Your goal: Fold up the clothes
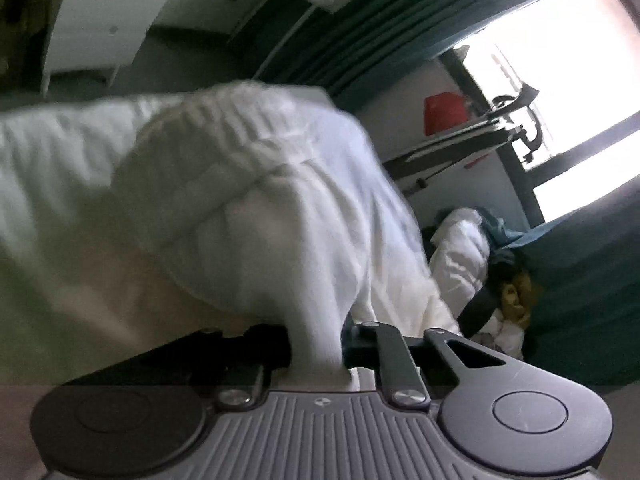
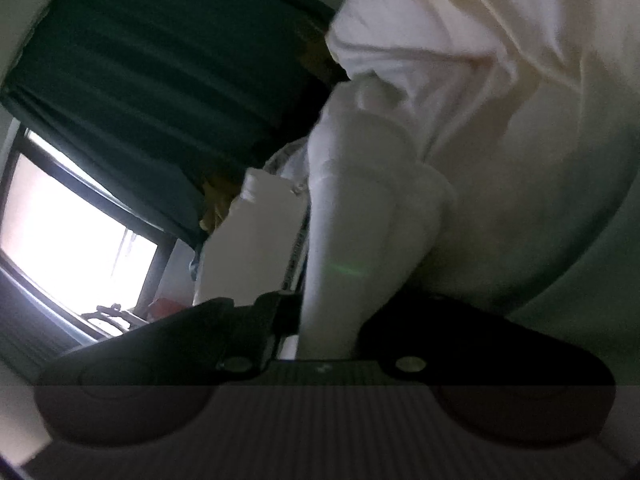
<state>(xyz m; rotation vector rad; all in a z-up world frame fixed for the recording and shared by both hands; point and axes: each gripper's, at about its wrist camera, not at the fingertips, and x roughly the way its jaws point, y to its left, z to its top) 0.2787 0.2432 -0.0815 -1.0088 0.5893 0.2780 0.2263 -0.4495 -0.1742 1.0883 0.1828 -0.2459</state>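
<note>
A white garment (image 1: 248, 200) with a ribbed, gathered band fills most of the left wrist view, lifted and blurred. My left gripper (image 1: 316, 344) is shut on a pinch of this white cloth, which rises up from between its fingers. In the right wrist view the same kind of white cloth (image 2: 420, 100) hangs across the upper right. My right gripper (image 2: 328, 332) is shut on a thick fold of it, and the cloth hides the fingertips. Both views are tilted.
A heap of other clothes (image 1: 480, 264), white, dark and yellow, lies on a teal surface (image 1: 580, 280) at right. Dark green curtains (image 2: 160, 80) hang beside a bright window (image 1: 560, 80). A red object (image 1: 444, 114) sits on a shelf by the window. White furniture (image 1: 112, 16) stands at the upper left.
</note>
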